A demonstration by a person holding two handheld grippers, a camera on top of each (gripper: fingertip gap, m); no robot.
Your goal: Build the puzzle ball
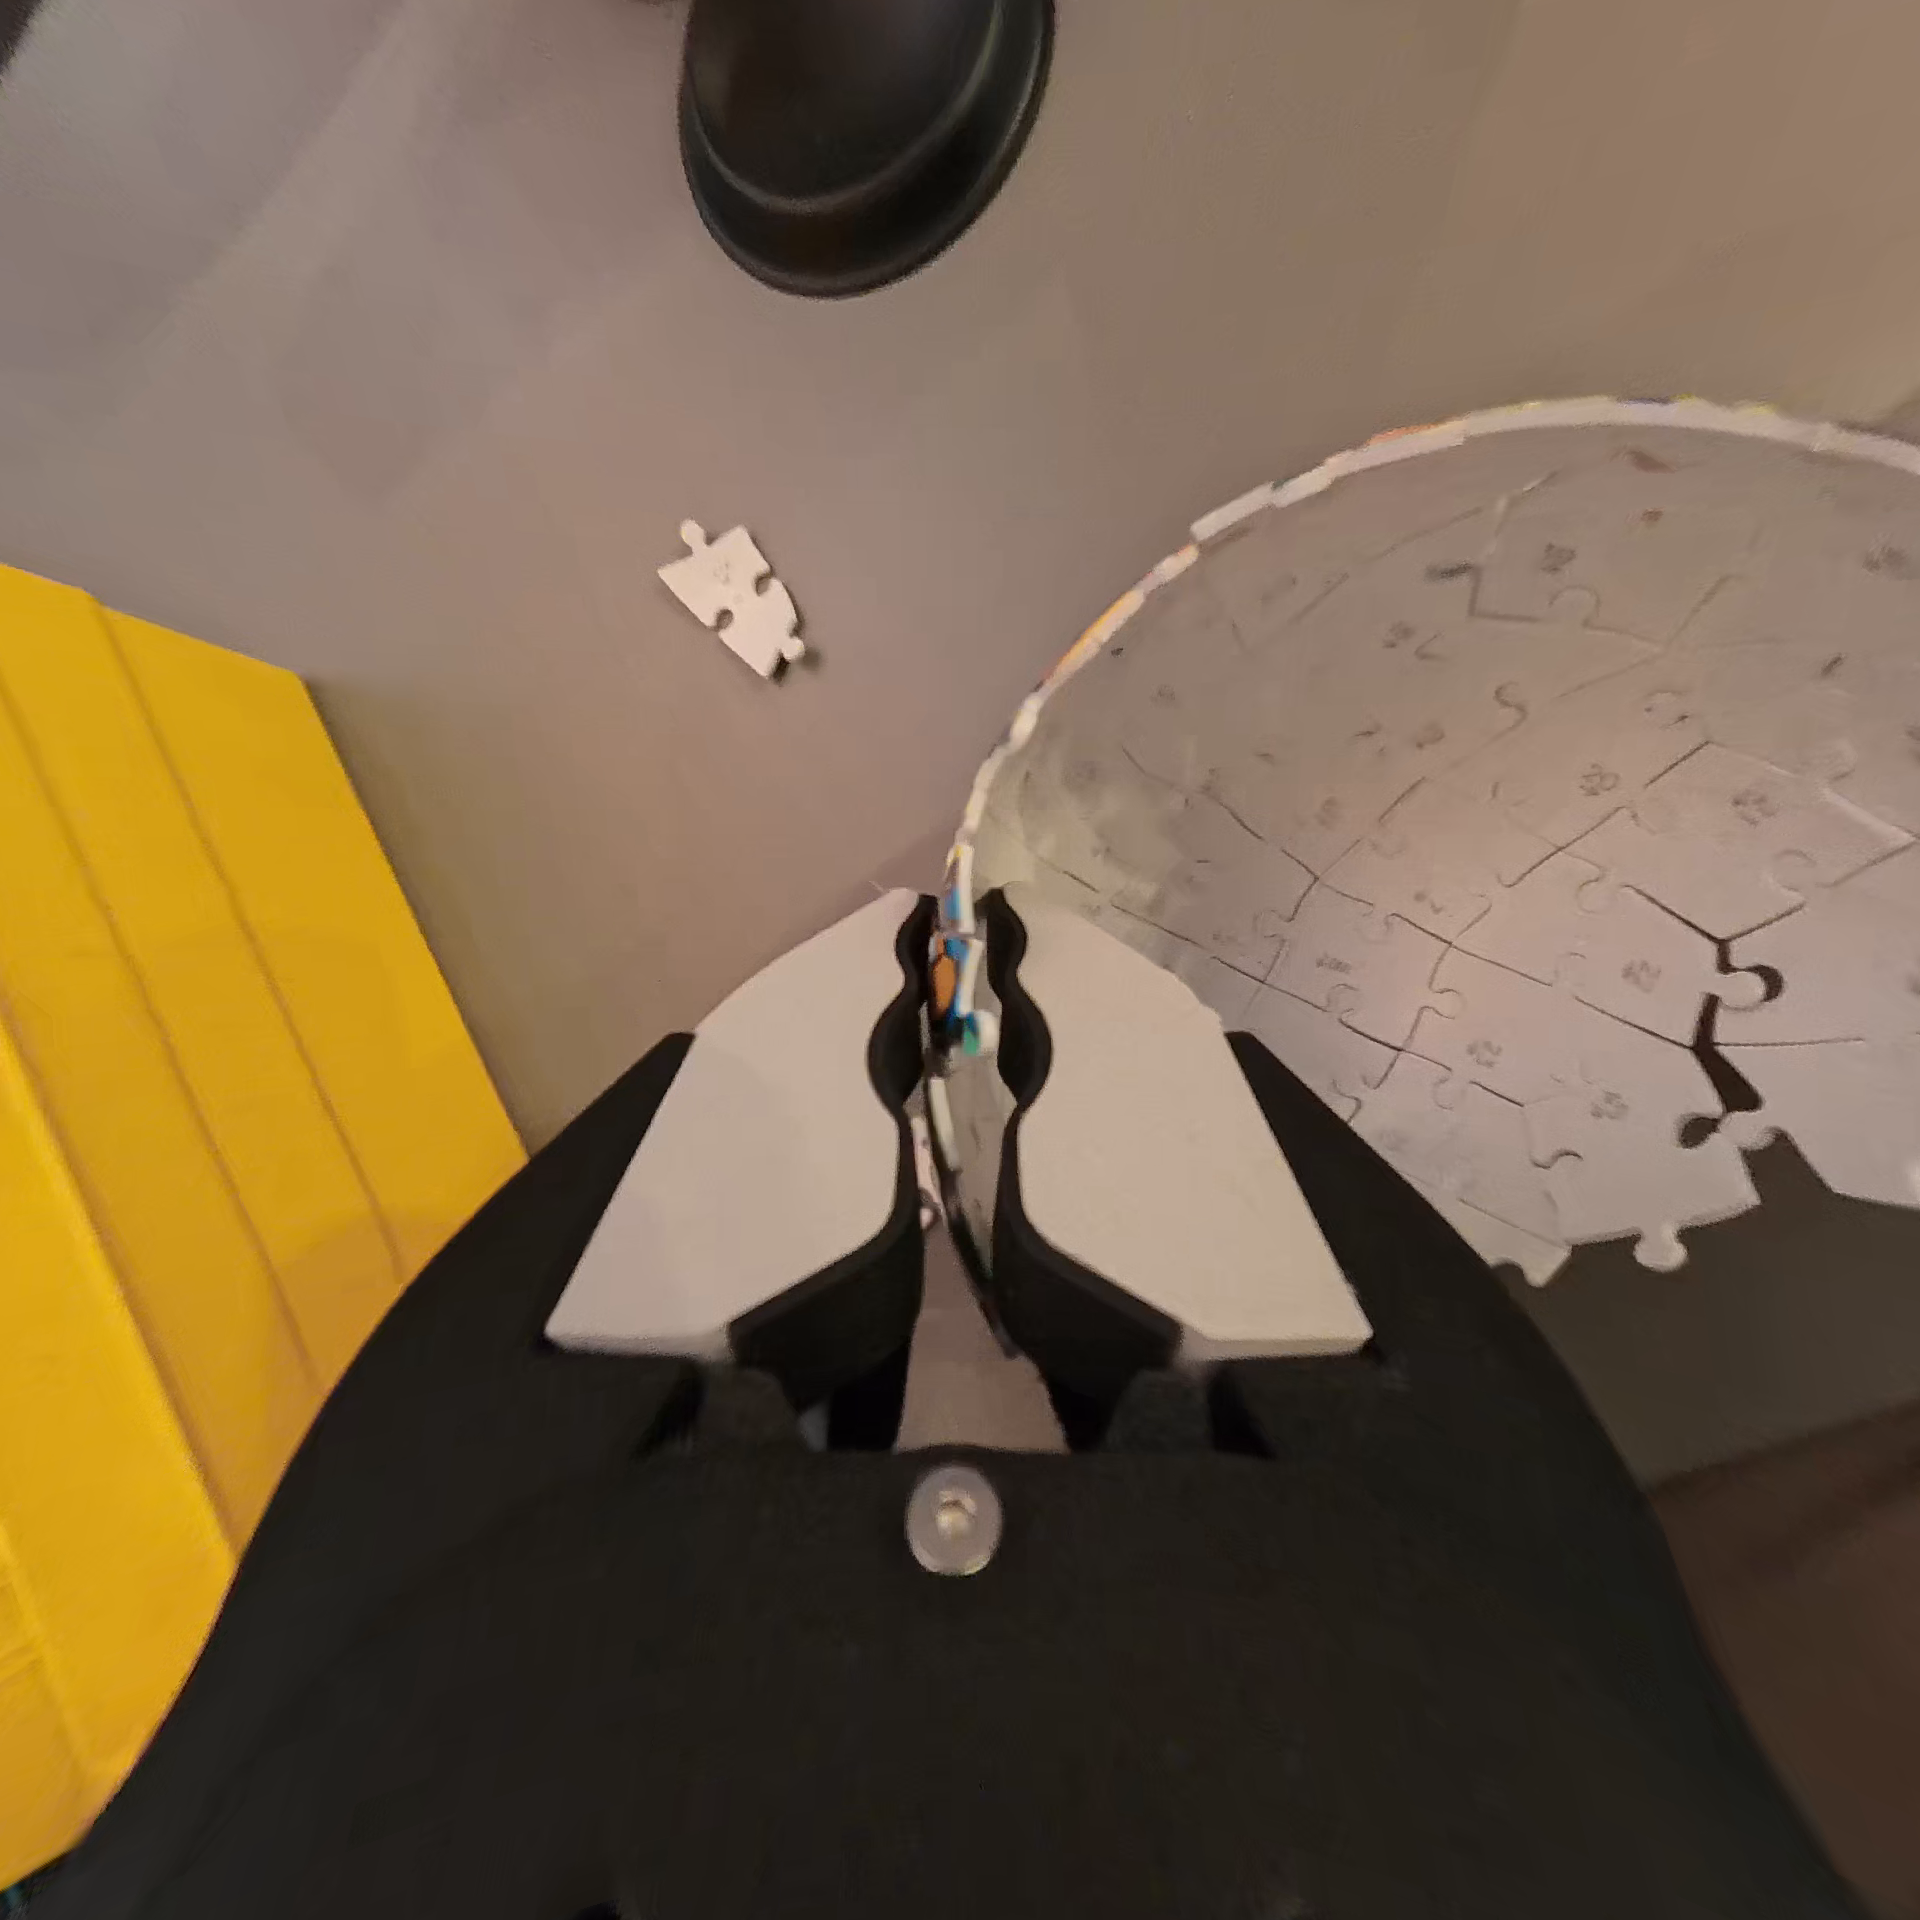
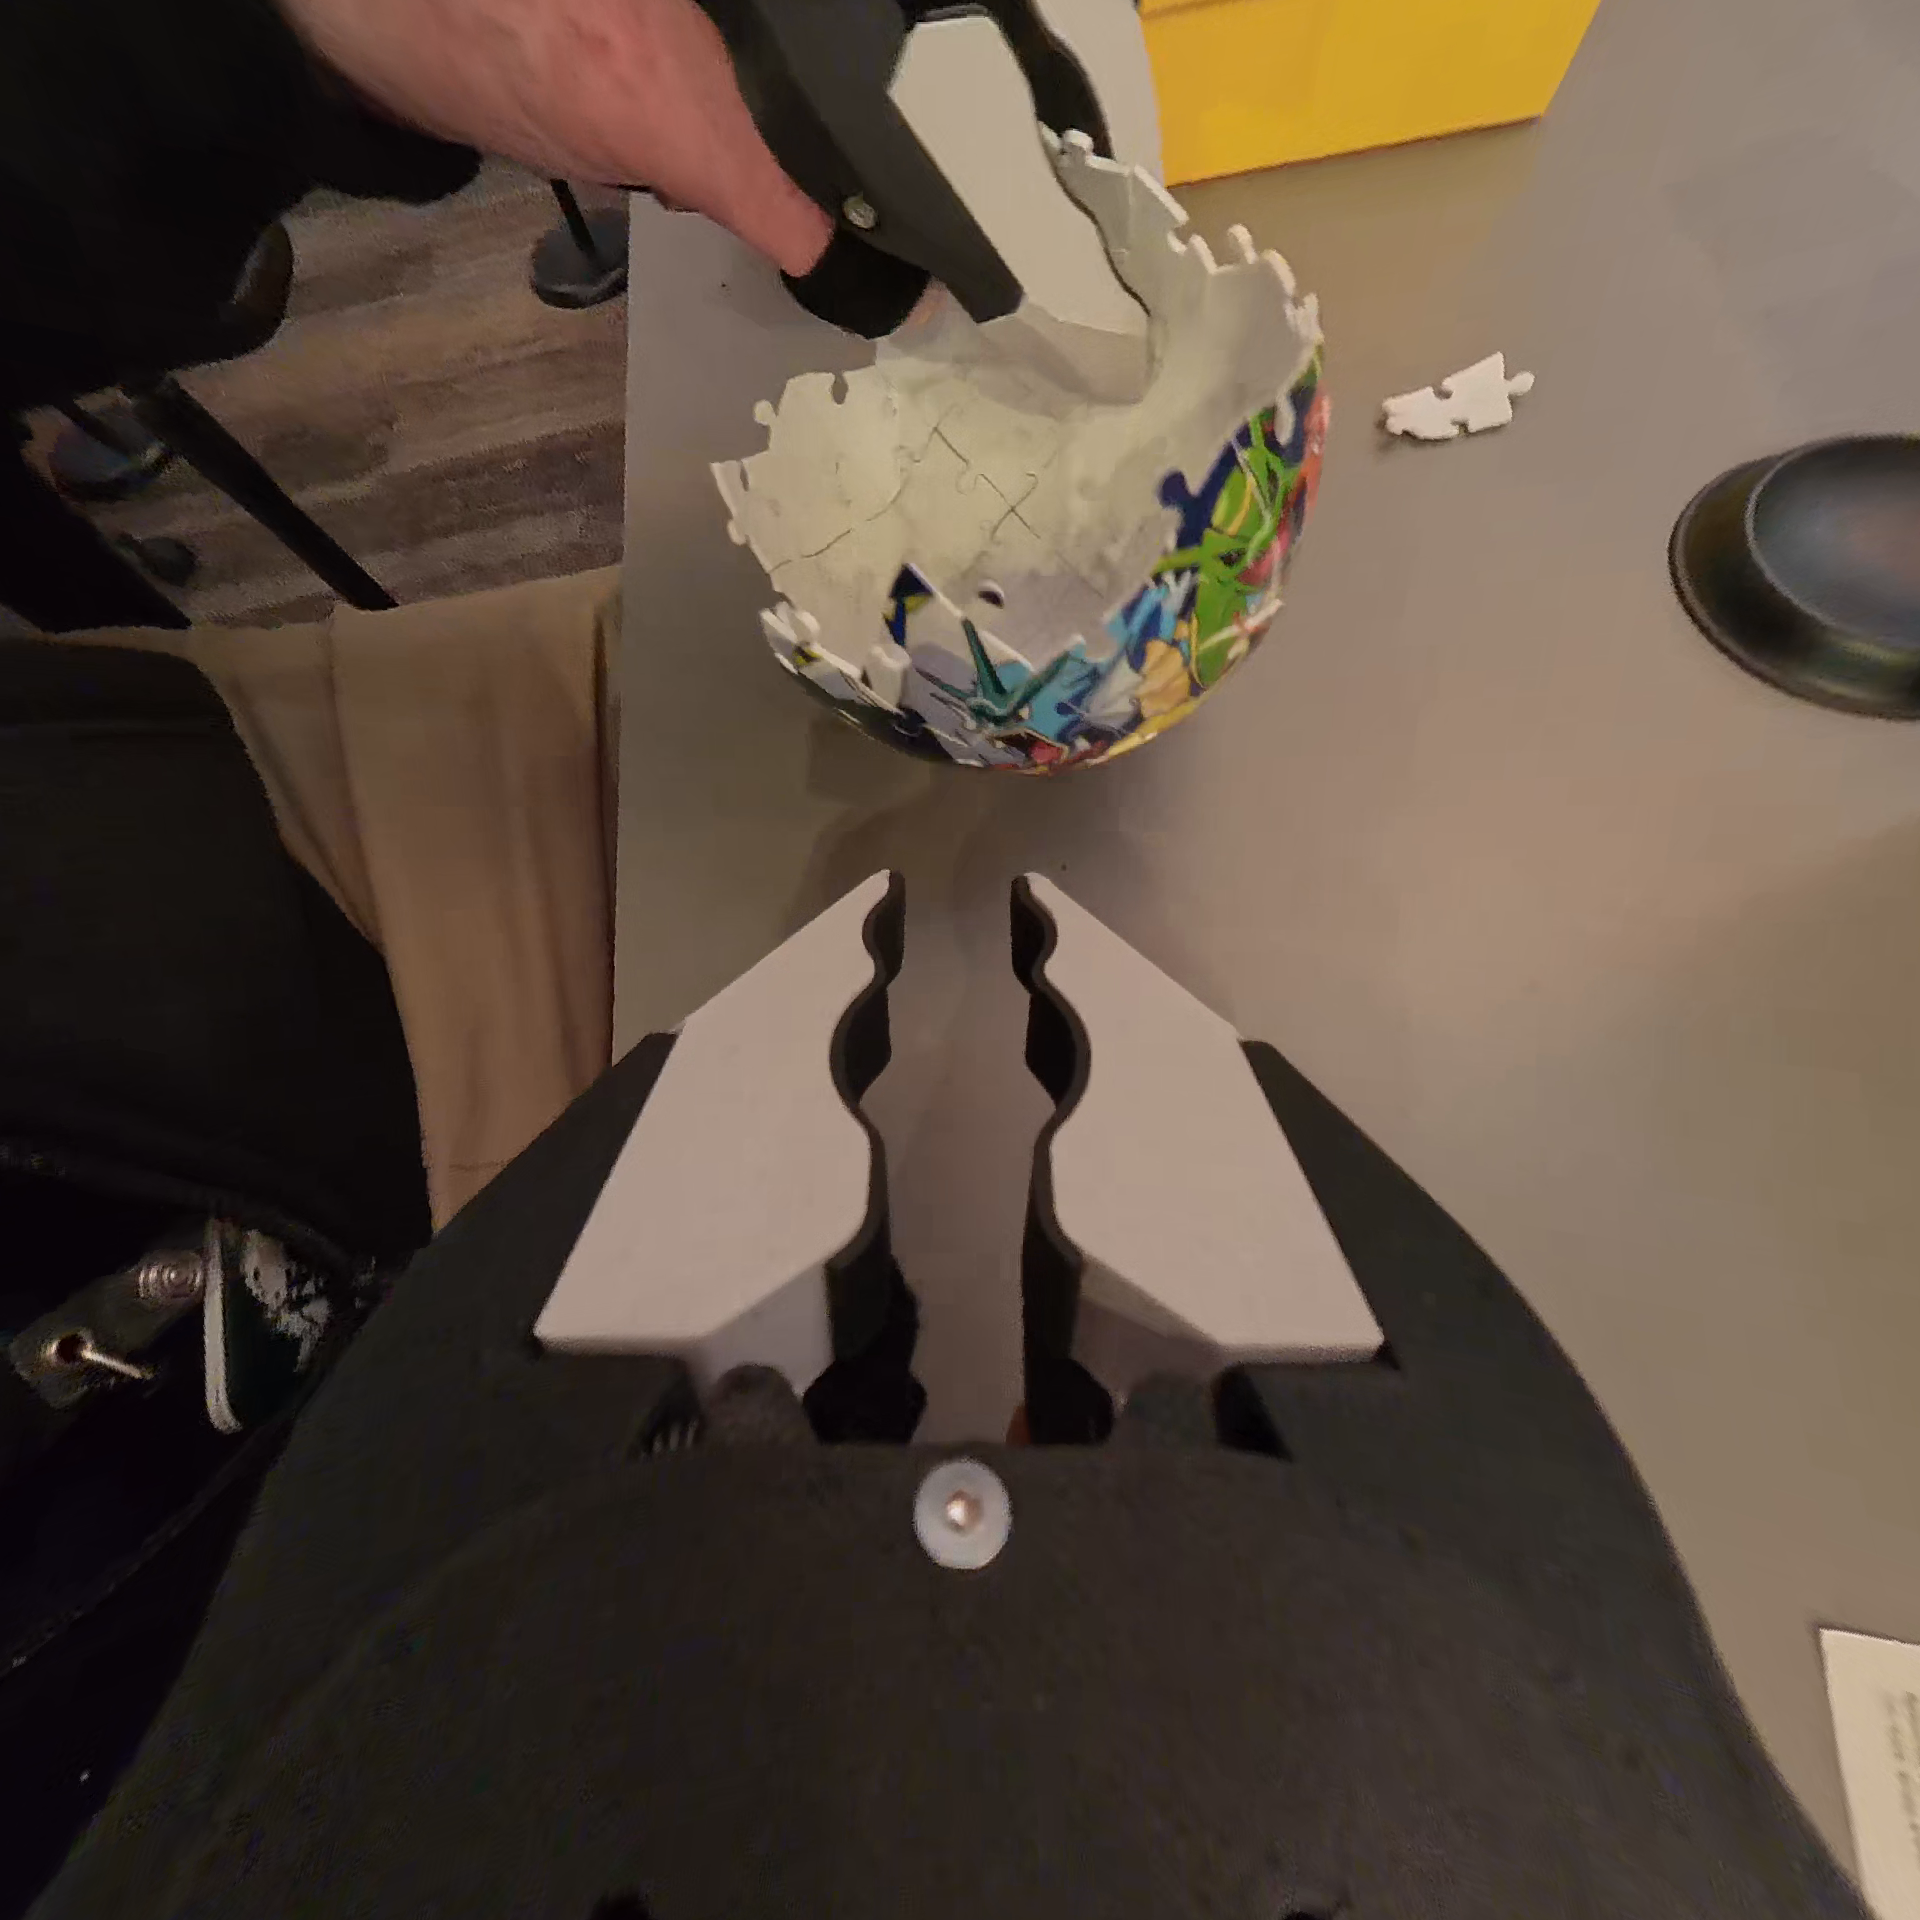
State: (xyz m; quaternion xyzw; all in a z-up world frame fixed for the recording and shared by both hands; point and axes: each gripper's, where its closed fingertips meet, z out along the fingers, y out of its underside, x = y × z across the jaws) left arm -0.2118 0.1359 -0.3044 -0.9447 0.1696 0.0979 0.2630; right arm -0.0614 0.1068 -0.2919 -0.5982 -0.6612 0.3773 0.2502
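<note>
The left tongs are nearly closed and pinch the rim of the half-built puzzle ball. One finger is outside the shell and the other is inside, and the coloured edge of the shell shows between the black pads. The ball is an open bowl of joined pieces, white on the inside and with bright printed pictures on the outside. In the right wrist view the puzzle ball hangs just above the grey bench, near its left edge, and a hand holds the left tongs from above. I cannot tell if the bottom of the ball touches the bench.

The right tongs are partly open, with a clear gap between the fingers, and they hold nothing. They point at the ball but are apart from it.

One loose puzzle piece lies white side up on the bench, to the right of the ball, between the ball and a black round stand. A yellow box sits at the far edge of the bench. A white paper lies at the near right corner.
</note>
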